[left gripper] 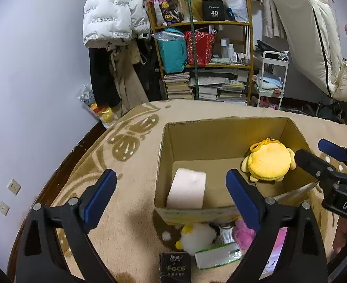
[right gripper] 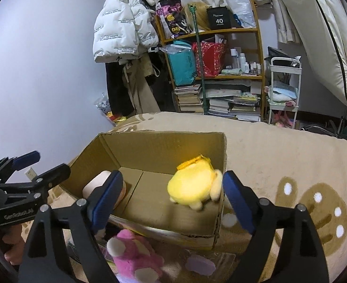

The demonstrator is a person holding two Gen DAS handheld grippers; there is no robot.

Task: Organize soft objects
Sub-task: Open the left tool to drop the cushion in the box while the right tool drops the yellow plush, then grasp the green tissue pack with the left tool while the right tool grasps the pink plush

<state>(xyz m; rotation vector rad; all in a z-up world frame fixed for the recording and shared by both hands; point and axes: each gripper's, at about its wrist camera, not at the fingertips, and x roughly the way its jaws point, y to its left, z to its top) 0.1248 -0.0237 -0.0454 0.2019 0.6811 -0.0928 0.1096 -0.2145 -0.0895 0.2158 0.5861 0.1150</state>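
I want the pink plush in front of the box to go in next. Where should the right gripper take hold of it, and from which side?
Grip the pink plush across its round body, coming down from above. It lies low on the blanket against the cardboard box, with clutter beside it, so a side approach looks blocked. The right gripper stands open above it, empty.

Cluttered wooden shelf [left gripper: 203, 24] against pale wall [left gripper: 36, 59]

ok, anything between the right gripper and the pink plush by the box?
Nothing visible. The pink plush lies on the blanket in front of the cardboard box, just below the open right gripper, partly behind its left finger.
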